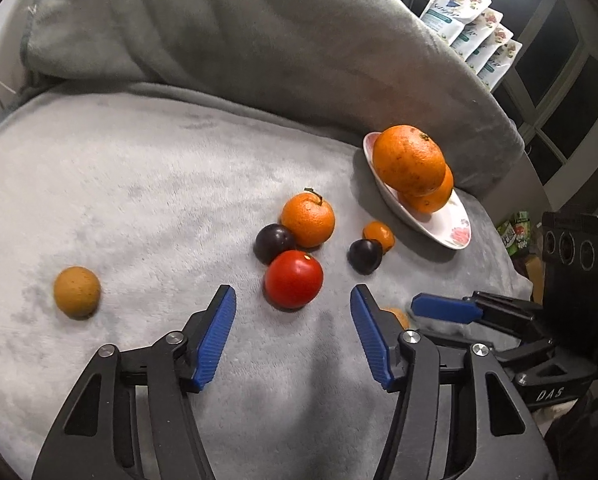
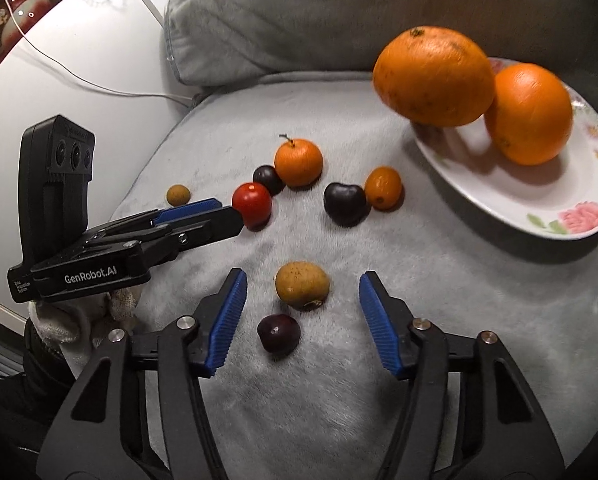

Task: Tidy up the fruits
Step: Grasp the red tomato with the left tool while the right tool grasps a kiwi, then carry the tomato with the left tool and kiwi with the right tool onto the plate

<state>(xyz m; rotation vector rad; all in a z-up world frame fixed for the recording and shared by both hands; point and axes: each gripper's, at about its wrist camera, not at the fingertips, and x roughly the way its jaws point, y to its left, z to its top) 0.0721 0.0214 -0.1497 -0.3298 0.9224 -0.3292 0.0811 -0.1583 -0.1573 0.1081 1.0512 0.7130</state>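
On the grey blanket (image 1: 119, 200), my left gripper (image 1: 293, 296) stands open, its blue pads on either side of a red tomato (image 1: 293, 279) without touching it. Behind the tomato lie two dark plums (image 1: 274, 243), a stalked tangerine (image 1: 308, 220) and a small orange fruit (image 1: 379, 235). My right gripper (image 2: 304, 280) is open around a brown fruit (image 2: 302, 288), pads apart from it. A dark plum (image 2: 279, 332) lies just nearer the camera. Two large oranges (image 2: 433, 76) rest on a flowered plate (image 2: 559, 216). The left gripper (image 2: 231, 212) reaches the tomato (image 2: 251, 204).
Another brown fruit (image 1: 77, 292) lies alone at the left. A grey pillow (image 1: 259, 40) rises behind the blanket. Pouches (image 1: 471, 28) stand at the back right. A white surface with a cable (image 2: 59, 80) borders the left. A white-gloved hand (image 2: 79, 320) holds the left gripper.
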